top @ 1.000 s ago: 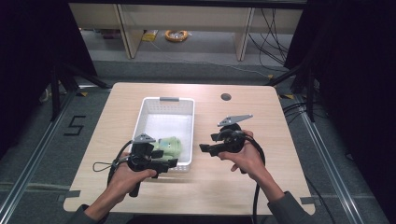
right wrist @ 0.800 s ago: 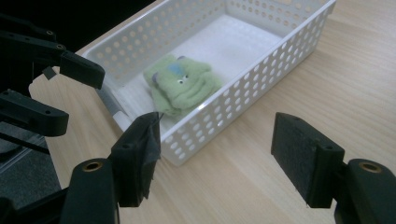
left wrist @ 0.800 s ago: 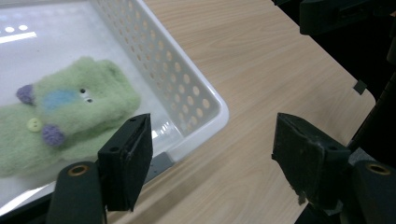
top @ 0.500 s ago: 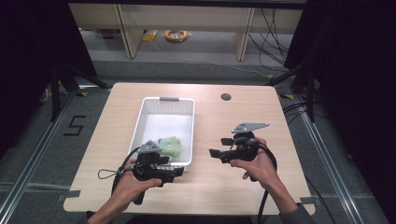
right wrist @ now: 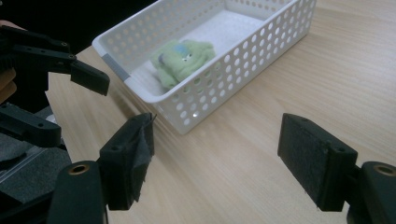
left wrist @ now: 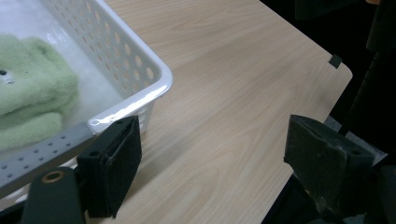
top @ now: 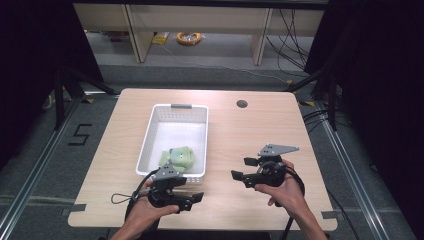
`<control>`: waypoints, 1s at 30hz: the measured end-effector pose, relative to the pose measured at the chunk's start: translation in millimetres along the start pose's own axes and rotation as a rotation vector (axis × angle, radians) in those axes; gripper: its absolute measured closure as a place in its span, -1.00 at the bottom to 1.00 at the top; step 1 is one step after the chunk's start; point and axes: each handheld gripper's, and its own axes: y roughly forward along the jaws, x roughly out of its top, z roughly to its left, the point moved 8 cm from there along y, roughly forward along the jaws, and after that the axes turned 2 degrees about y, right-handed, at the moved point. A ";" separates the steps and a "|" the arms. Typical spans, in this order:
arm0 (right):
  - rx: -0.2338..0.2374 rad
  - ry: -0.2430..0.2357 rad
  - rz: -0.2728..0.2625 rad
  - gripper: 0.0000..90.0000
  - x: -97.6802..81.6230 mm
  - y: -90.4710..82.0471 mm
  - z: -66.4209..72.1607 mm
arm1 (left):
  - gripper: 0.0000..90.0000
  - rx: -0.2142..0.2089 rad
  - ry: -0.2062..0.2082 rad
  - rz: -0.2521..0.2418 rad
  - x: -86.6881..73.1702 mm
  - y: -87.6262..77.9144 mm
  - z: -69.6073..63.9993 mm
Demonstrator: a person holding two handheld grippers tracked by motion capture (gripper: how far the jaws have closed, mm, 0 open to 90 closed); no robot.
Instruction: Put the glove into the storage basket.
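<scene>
Light wooden table in a dark room, bearing a white basket. The green plush toy lies in its near end. Both the left gripper and right gripper, jaws just opened wide and empty, have drawn back toward the person, suggesting placement is complete.

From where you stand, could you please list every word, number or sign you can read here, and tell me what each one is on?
"5": a black digit marked on the grey floor, left of the table.
The white basket, the green plush toy in it and both grippers carry no readable lettering.
The items on the far shelf are too small to read.
</scene>
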 end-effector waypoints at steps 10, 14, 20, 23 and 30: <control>-0.002 0.014 -0.004 -0.38 -20.5 -4.8 -3.9 | -0.59 0.005 0.032 -0.006 -14.5 7.3 -10.3; 0.010 0.024 -0.011 -0.39 -27.7 -6.2 -2.7 | -0.60 -0.011 0.040 0.012 -24.6 11.7 -13.6; 0.009 0.041 -0.013 -0.40 -37.4 -7.7 -2.8 | -0.62 -0.009 0.033 0.011 -31.1 12.2 -14.0; 0.008 0.026 -0.014 -0.40 -39.6 -7.8 -3.9 | -0.63 -0.013 0.040 0.011 -32.0 11.7 -13.6; 0.012 0.014 -0.023 -0.41 -48.0 -7.7 -2.7 | -0.63 -0.012 0.027 0.014 -37.9 11.9 -14.9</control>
